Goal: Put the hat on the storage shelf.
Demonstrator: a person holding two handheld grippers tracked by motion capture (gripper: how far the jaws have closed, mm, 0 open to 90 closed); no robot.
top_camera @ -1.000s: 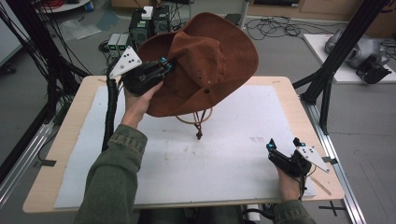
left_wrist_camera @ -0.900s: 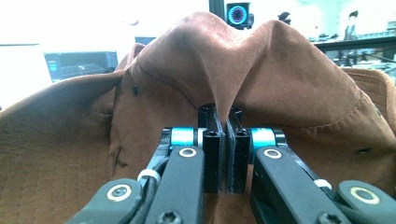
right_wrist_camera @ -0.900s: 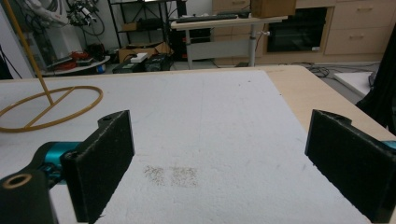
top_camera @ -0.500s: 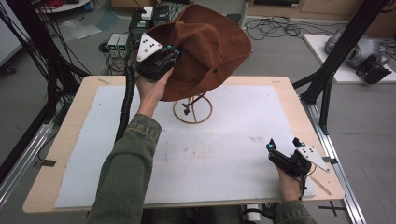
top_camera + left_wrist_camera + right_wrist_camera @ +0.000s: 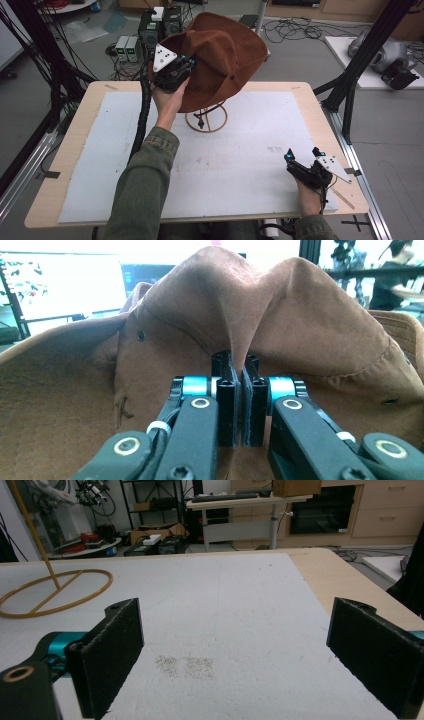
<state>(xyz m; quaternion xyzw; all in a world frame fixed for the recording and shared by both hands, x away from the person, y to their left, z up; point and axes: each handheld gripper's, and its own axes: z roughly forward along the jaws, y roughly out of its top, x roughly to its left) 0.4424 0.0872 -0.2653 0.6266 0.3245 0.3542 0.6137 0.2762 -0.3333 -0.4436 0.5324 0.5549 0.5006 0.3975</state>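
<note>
Hat (image 5: 220, 60), clenched in left tongs (image 5: 239, 385), has risen above its stand (image 5: 206, 120); right tongs (image 5: 235, 655) rest released.

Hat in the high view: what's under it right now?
Under the brown hat a gold wire stand shows its ring base on the white mat, and a cord hangs down. The stand's top is covered by the brim. The left gripper pinches the hat.
</note>
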